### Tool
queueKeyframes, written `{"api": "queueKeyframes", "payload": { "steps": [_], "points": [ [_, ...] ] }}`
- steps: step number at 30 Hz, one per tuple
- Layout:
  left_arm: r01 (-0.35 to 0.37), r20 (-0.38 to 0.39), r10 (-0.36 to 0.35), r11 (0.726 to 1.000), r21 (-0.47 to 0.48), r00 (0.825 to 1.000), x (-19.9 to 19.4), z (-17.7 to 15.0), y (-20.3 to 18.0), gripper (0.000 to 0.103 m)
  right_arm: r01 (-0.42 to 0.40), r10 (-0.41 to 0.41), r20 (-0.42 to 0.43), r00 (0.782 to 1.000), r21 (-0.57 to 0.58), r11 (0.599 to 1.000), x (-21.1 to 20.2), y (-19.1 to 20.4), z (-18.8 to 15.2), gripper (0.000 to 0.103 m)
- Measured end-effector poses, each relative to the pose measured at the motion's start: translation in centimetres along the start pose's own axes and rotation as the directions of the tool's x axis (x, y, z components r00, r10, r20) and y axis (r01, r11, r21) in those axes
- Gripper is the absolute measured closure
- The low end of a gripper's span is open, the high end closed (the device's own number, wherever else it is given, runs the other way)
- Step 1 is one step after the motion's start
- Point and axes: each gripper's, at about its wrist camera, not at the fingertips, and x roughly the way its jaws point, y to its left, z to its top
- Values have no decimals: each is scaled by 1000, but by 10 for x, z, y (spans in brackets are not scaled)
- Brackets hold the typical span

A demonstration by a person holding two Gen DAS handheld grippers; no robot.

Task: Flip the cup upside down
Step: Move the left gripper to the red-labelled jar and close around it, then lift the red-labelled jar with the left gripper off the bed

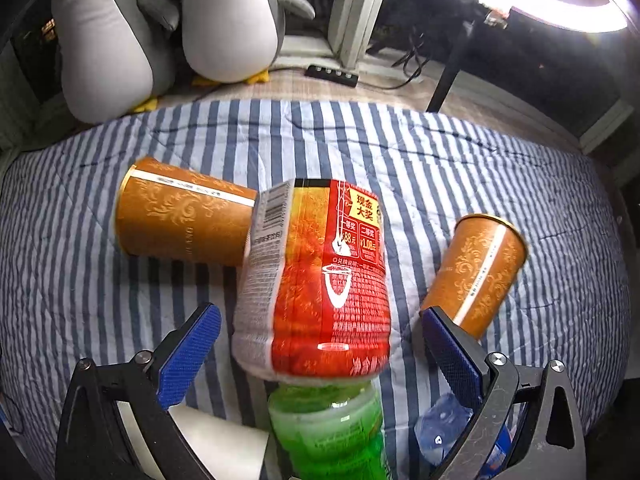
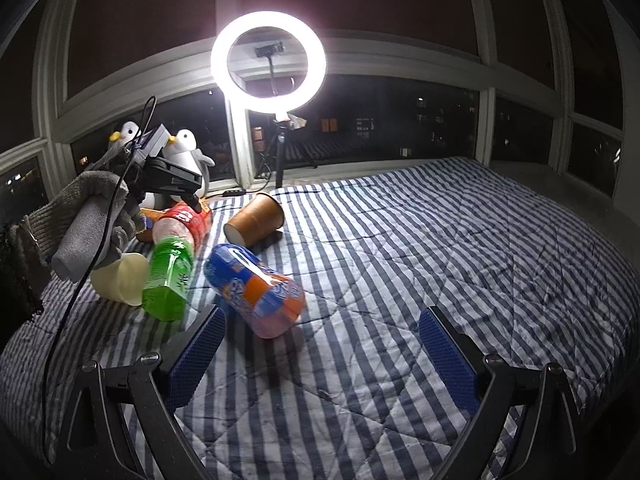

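Observation:
Two orange paper cups lie on their sides on the striped bedspread: one (image 1: 180, 216) at the left, one (image 1: 478, 272) at the right, near my left gripper's right finger. The right one also shows in the right wrist view (image 2: 256, 218). A white cup (image 1: 216, 444) lies on its side under my left gripper's left finger; it also shows in the right wrist view (image 2: 120, 278). My left gripper (image 1: 320, 332) is open, its fingers on either side of a red-labelled green bottle (image 1: 320, 280), not touching it. My right gripper (image 2: 320, 336) is open and empty above the bed.
A blue-and-orange labelled bottle (image 2: 256, 292) lies in front of my right gripper. Two plush penguins (image 1: 168, 36) sit at the bed's far edge by the window. A ring light on a stand (image 2: 268, 66) and a power strip (image 1: 332, 74) stand behind the bed.

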Motion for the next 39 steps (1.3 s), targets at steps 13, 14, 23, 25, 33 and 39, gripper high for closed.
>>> {"api": "queueKeyframes", "payload": {
  "steps": [13, 14, 23, 25, 33, 39],
  "points": [
    [-7, -30, 7, 1000, -26, 1000, 22, 8, 2, 14, 3, -2, -5, 1000, 36, 999, 1, -12, -3, 7],
    [-1, -25, 0, 999, -33, 1000, 19, 7, 3, 14, 4, -3, -4, 1000, 37, 999, 0, -12, -3, 7],
    [33, 30, -32, 998, -54, 999, -10, 1, 9, 14, 4, -4, 2, 1000, 42, 999, -2, -13, -3, 7],
    [44, 41, -41, 998, -55, 998, -18, 0, 11, 14, 5, -5, 2, 1000, 37, 999, -3, -12, -3, 7],
    [92, 115, -89, 995, -23, 989, -73, -19, 15, 14, 4, -5, 21, 1000, 35, 999, -9, -8, 1, 7],
    [99, 151, -106, 994, 53, 983, -121, -71, 21, 14, -11, 10, 49, 999, 24, 1000, -22, 2, 1, 7]
  ]
}}
